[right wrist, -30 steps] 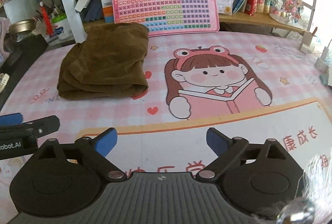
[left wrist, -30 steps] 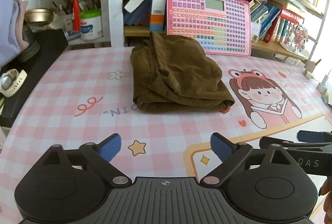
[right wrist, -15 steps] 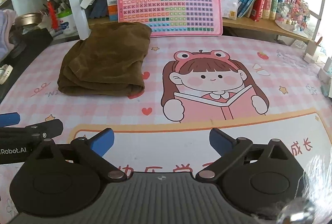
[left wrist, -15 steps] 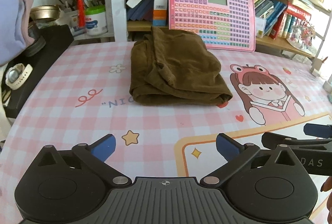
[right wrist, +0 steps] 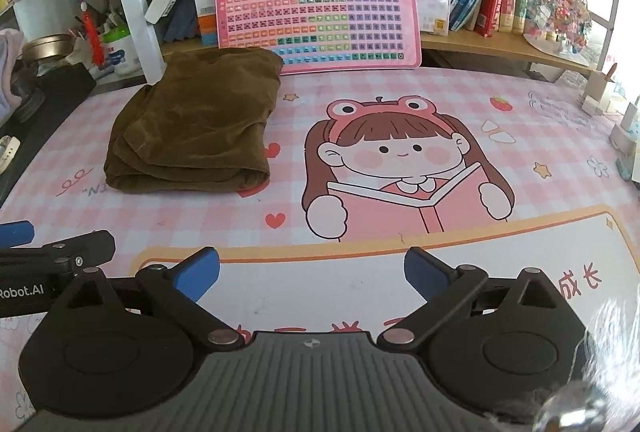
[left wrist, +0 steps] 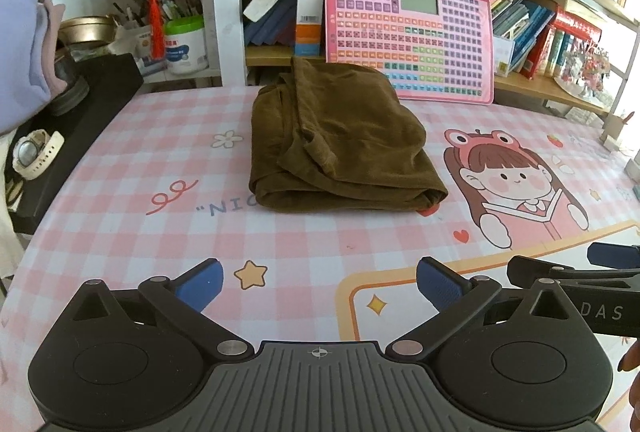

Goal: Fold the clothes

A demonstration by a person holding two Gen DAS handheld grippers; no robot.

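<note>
A brown garment lies folded in a thick bundle on the pink checked table mat, near the back by the shelf. It also shows in the right wrist view, at the left. My left gripper is open and empty, low over the mat, well in front of the garment. My right gripper is open and empty, to the right of the left one, over the cream panel of the mat. Neither touches the cloth.
A pink keyboard toy leans on the bookshelf behind the garment. A black box with a white watch sits at the left edge. Small items stand at the right edge. Books and jars fill the shelves.
Both grippers have drawn back and risen a little from the garment, which now looks slightly farther off. The garment has not moved. Both stay open.
</note>
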